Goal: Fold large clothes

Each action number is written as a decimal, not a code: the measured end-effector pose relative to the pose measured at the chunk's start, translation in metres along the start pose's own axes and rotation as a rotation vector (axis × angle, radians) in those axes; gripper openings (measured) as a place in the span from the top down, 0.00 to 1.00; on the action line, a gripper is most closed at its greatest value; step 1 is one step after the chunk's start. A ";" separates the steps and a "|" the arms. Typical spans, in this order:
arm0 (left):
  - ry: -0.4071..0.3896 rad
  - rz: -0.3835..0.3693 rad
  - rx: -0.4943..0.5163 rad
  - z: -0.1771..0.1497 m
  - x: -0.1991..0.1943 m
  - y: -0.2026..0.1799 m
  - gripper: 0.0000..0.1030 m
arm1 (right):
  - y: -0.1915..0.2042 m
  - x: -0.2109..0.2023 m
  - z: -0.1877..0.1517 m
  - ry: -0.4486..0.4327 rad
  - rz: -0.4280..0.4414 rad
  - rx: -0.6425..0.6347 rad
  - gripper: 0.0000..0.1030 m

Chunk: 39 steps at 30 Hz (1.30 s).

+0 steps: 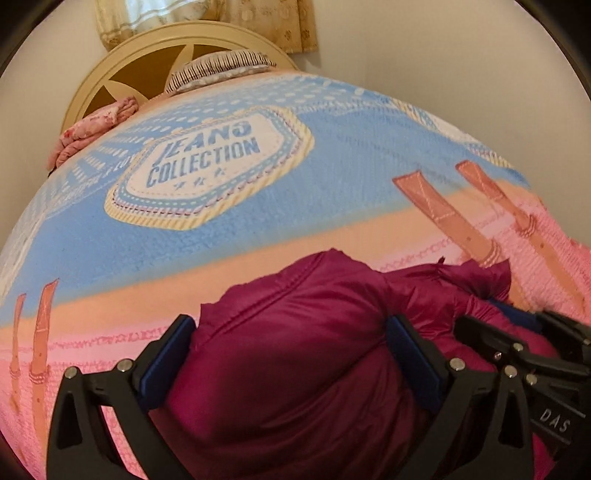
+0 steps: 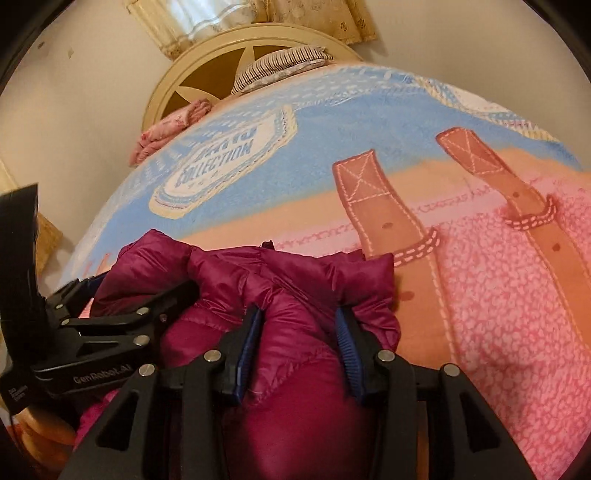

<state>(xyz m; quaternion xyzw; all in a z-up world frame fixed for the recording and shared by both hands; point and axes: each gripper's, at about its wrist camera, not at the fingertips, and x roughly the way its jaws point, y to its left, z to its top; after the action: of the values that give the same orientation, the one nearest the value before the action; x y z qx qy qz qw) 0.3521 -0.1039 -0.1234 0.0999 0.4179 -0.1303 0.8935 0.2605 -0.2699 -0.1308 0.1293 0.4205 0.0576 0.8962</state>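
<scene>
A magenta puffer jacket [image 1: 295,350] lies bunched on the bedspread [image 1: 258,229] at the near side of the bed. My left gripper [image 1: 291,350] stands wide open, one blue pad on each side of a big puffed mound of the jacket. My right gripper [image 2: 299,332] is partly open and pushed down into the jacket [image 2: 295,406]. A quilted fold bulges up between its pads and more fabric lies outside both fingers. The two grippers are close together: the right one [image 1: 524,354] shows at the lower right of the left wrist view, and the left one [image 2: 122,325] at the left of the right wrist view.
The bedspread is blue, peach and pink with a "JEANS COLLECTION" badge [image 1: 207,162] and printed straps [image 2: 388,221]. At the far end are a cream headboard [image 1: 147,59], a striped pillow [image 1: 221,68] and a pink folded cloth [image 1: 96,125]. A curtain [image 1: 207,18] hangs behind.
</scene>
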 end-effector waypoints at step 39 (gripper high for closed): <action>-0.142 0.002 -0.182 -0.106 -0.156 0.046 0.00 | -0.001 -0.171 -0.093 -0.116 0.118 -0.001 0.36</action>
<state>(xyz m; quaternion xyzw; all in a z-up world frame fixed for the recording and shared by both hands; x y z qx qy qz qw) 0.1939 -0.0068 -0.0661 0.0091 0.3636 -0.0976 0.9264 0.0798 -0.2900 -0.0613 0.1567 0.3594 0.1030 0.9141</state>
